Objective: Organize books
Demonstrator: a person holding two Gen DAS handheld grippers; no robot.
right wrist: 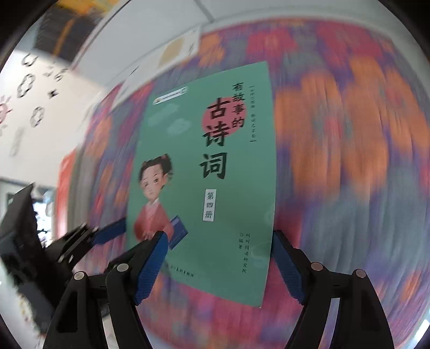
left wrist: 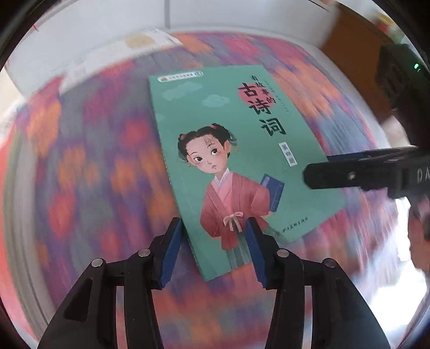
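On the bright cloth [left wrist: 88, 150] with red, orange and purple patches lies one green book [left wrist: 236, 161], flat, cover up, with a drawn girl on it. It sits near the middle of the cloth, with its long sides slanting a little.

The left gripper [left wrist: 213, 248] hangs over the book's near corner. Its blue pads stand apart, one on each side of the corner, and I do not see them pressing on it. The right gripper [right wrist: 219, 264] hangs over the book's near short edge with its jaws spread wide, one pad over the cover and one just past the right edge. Nothing is held.

What could go wrong? The book is thin and lies flat, so a pad may slide over the smooth cover and get no hold. A pad could also snag the soft cloth and pull it up with the book. The two grippers are close together, so they might bump.

Room looks good. Bare cloth lies all around the book. At the far edge of the cloth, some pale papers or books [left wrist: 150, 40] lie by the white wall [left wrist: 107, 16], well apart from the green book.
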